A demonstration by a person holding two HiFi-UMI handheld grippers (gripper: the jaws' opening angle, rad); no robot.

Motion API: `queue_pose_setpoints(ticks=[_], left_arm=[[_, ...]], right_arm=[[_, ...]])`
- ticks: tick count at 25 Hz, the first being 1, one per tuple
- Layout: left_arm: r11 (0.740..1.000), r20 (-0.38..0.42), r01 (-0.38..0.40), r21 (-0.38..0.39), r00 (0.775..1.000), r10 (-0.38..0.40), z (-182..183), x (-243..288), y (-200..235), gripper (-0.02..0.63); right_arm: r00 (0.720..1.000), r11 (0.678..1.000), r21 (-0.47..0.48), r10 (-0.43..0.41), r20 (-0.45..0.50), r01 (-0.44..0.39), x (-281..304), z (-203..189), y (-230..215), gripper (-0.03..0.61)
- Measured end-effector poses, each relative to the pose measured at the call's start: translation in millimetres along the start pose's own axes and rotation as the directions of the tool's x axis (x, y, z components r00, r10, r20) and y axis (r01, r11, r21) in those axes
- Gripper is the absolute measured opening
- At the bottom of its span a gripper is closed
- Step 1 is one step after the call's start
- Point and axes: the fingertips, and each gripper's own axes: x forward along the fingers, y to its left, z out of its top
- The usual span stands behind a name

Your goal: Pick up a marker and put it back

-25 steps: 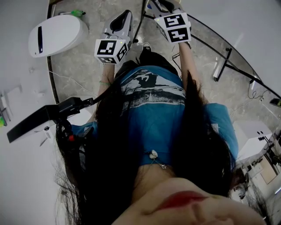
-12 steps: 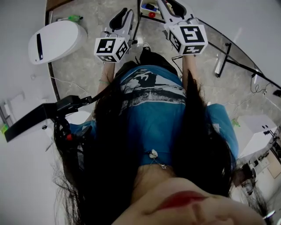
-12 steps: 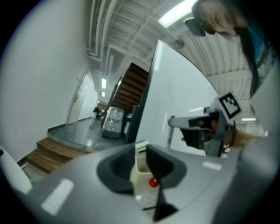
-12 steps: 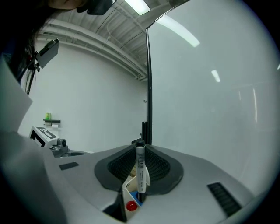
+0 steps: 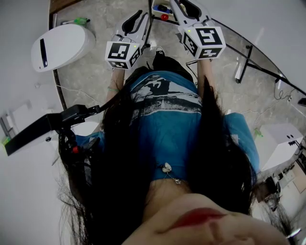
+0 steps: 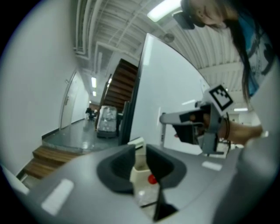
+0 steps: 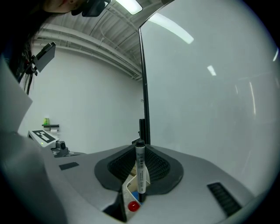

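Observation:
A white marker with a black cap [image 7: 140, 168] stands upright between the jaws of my right gripper [image 7: 140, 151], which is shut on it. Just below it lies a white pen tray [image 7: 131, 190] holding a red cap [image 7: 133, 206] and a blue one. In the head view the right gripper [image 5: 185, 5] and left gripper [image 5: 138, 18] point side by side at that tray [image 5: 156, 7]. The left gripper [image 6: 141, 151] has its jaws slightly apart with nothing between them; the tray [image 6: 139, 173] and red cap [image 6: 152, 179] show through the gap.
A large whiteboard [image 6: 175, 83] stands straight ahead, its black post [image 7: 144, 87] behind the marker. The right gripper [image 6: 197, 127] shows in the left gripper view. A white oval unit [image 5: 62, 39] sits at left, a black arm [image 5: 45, 127] below it, a white box [image 5: 279, 146] at right.
The right gripper has lifted and rolled with the marker, its cube now larger and further right in the head view. The pen tray has come into sight at the top.

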Motion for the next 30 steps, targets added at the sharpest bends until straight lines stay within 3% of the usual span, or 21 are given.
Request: queue_pose_setpoints(ticks=[5, 12, 18, 30], left_arm=[[0.996, 0.048, -0.008, -0.091, 0.999, 0.012, 6.6, -2.6, 7.1, 0.063], [0.995, 0.037, -0.016, -0.094, 0.999, 0.02, 3.6, -5.2, 10.5, 0.063], [0.995, 0.032, -0.026, -0.095, 0.999, 0.029, 0.7, -8.6, 13.8, 0.063], [0.995, 0.023, -0.052, -0.088, 0.998, 0.054, -0.1, -10.1, 22.3, 0.063]], right_arm=[[1.0, 1.0, -0.001, 0.005, -0.008, -0.005, 2.2, -1.6, 1.0, 0.072], [0.999, 0.999, -0.045, -0.007, -0.042, 0.005, 5.2, -7.1, 0.1, 0.072], [0.991, 0.993, -0.118, -0.019, -0.132, 0.003, 17.8, -32.6, -4.6, 0.072], [0.941, 0.965, -0.228, 0.047, -0.336, -0.13, 70.1, -98.6, 10.5, 0.072]])
